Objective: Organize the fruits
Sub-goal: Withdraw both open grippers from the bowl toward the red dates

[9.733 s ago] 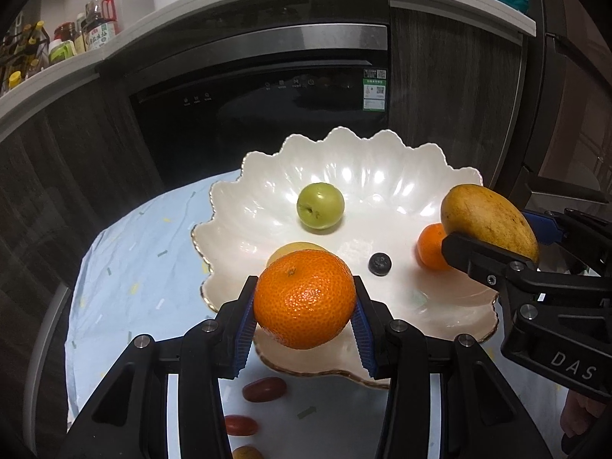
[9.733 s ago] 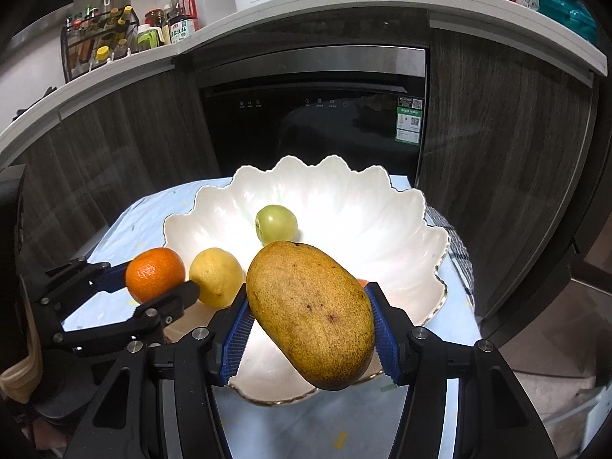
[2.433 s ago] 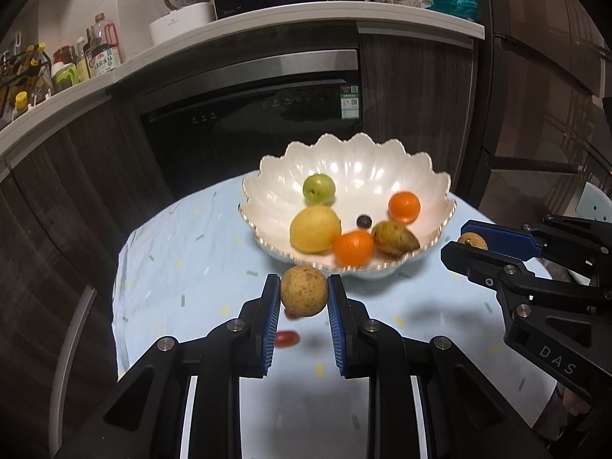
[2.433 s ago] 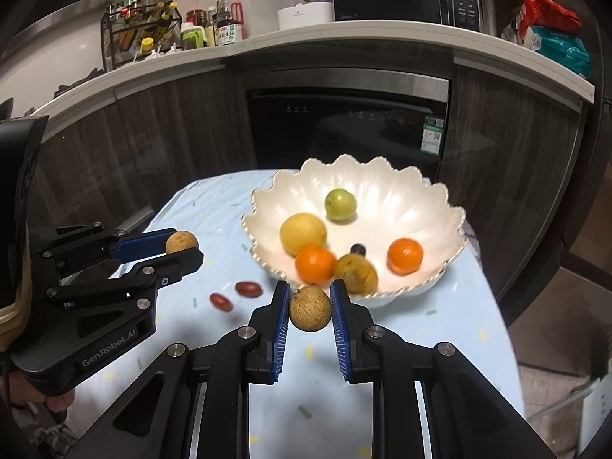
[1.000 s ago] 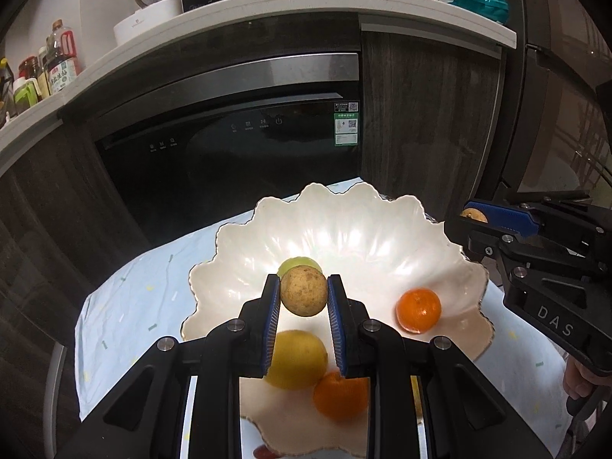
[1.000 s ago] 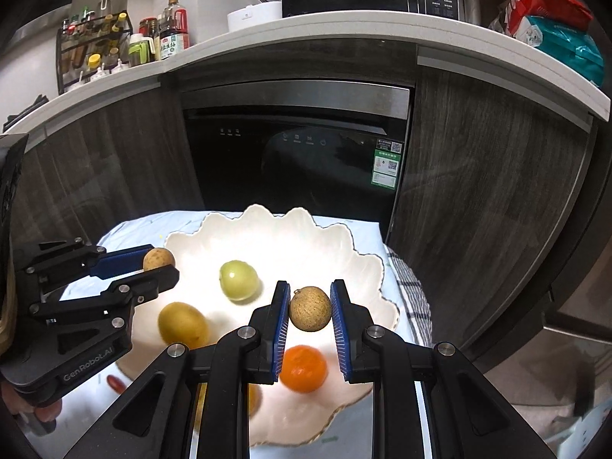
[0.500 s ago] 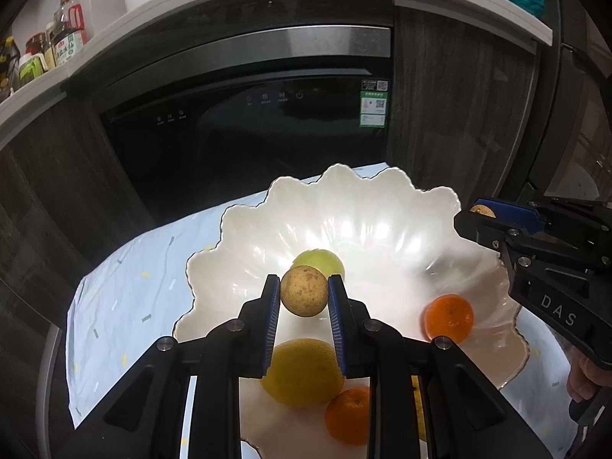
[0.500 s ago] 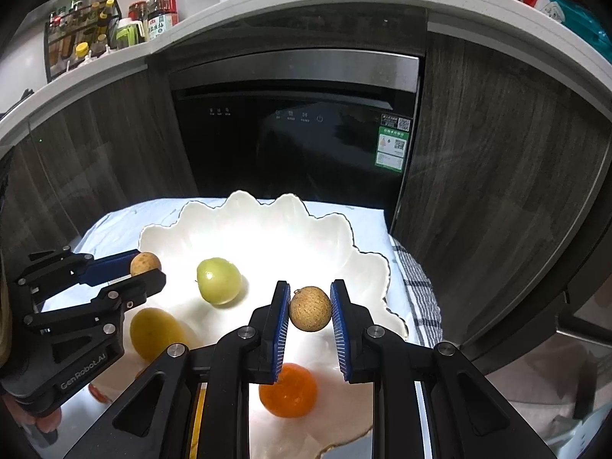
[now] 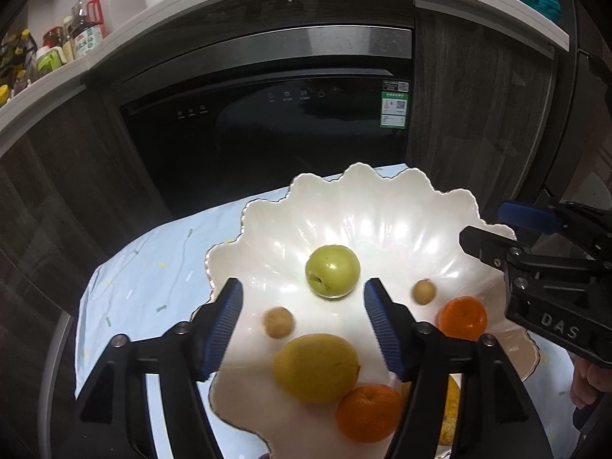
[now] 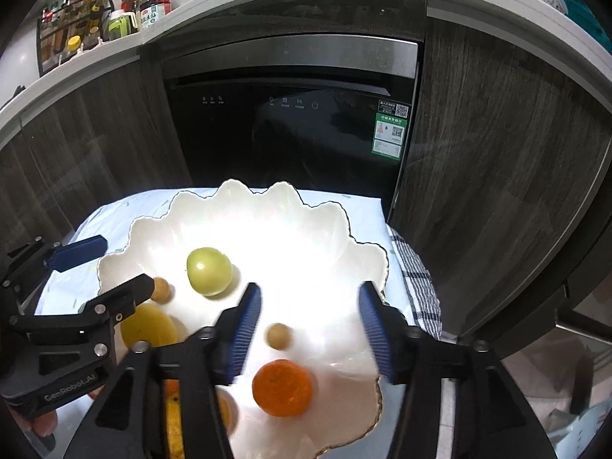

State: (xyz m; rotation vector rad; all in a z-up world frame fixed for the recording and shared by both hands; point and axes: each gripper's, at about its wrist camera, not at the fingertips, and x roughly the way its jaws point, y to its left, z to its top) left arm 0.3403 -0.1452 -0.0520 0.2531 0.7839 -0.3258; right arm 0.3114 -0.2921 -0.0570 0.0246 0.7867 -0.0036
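A white scalloped bowl holds a green fruit, a yellow lemon, two oranges and a mango partly hidden low right. My left gripper is open above the bowl; a small brown round fruit lies blurred below it. My right gripper is open over the bowl; a second small brown fruit lies between its fingers, above an orange. The green fruit sits to its left.
The bowl stands on a light blue tablecloth on a small table. A dark built-in oven and wood cabinets are close behind. A checked towel hangs at the table's right edge. Bottles stand on the counter above.
Both grippers have opened and let go of their small brown fruits, which now lie in the bowl. Both grippers have come a little lower and closer over the bowl.
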